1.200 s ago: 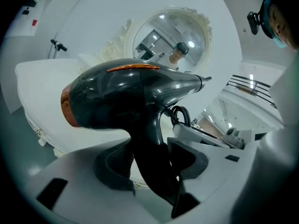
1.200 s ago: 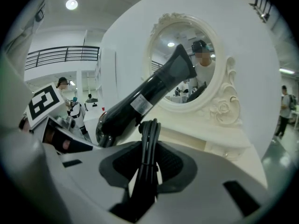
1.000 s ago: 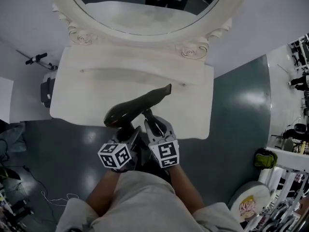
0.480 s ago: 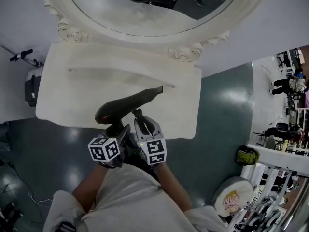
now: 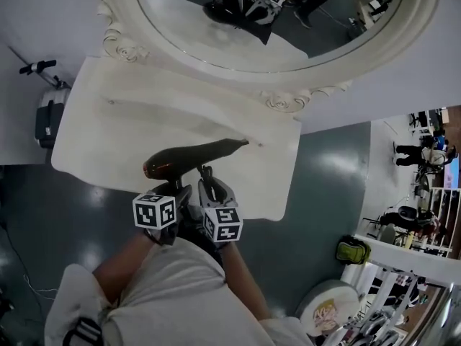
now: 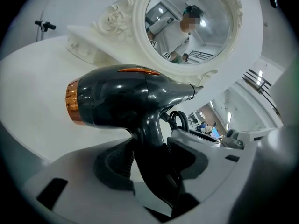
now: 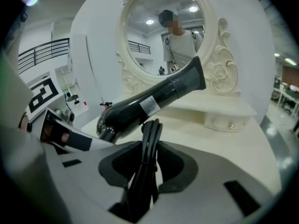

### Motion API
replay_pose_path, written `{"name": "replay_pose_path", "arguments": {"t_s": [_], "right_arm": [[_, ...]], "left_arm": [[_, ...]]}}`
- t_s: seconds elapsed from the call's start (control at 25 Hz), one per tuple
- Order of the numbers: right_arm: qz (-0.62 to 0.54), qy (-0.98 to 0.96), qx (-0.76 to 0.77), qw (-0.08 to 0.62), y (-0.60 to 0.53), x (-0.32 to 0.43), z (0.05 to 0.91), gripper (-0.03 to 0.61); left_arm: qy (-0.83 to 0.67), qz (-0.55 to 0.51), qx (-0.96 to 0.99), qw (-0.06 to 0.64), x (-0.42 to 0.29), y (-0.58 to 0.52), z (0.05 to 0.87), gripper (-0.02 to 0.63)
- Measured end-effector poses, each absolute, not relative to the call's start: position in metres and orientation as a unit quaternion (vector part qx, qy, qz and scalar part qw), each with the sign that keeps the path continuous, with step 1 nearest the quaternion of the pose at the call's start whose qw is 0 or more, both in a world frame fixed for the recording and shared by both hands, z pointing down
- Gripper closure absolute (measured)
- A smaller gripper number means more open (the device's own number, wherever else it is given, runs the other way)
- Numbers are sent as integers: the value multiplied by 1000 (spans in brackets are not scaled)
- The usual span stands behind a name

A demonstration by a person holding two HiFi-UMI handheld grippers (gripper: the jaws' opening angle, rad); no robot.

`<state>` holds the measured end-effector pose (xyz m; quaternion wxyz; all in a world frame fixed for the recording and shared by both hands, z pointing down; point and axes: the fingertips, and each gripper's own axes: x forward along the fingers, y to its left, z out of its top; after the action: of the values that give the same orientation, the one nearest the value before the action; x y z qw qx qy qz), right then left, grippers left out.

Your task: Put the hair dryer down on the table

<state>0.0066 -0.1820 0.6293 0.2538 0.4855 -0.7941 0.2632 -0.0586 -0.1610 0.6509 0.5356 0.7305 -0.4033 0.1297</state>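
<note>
Hair dryer [image 5: 191,157]: we hold it over the front part of the table [image 5: 108,139], with the barrel roughly level and the copper end to our left.
Left gripper [image 5: 177,190]: we have it clenched on the dryer's handle [image 6: 150,146].
Right gripper [image 5: 207,179]: our jaws are opening, and the looped cord [image 7: 148,146] stands upright between the pads, touching them.
Mirror [image 5: 252,20]: oval and white-framed, it stands at the back of the table.

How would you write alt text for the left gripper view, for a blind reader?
The left claw grips a black hair dryer by its handle, over a white table. An oval mirror stands behind, reflecting a person.
</note>
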Motion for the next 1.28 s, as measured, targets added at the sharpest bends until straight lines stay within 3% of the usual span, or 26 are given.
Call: {"name": "replay_pose_path", "arguments": {"t_s": [0.6, 1.28], "right_arm": [[313, -766, 489, 276, -192, 4, 661, 465], [332, -751, 499, 279, -208, 3, 678, 463]], "left_arm": [[-384, 148, 673, 615, -62, -173, 682, 397], [-388, 149, 665, 620, -66, -198, 693, 400]]}}
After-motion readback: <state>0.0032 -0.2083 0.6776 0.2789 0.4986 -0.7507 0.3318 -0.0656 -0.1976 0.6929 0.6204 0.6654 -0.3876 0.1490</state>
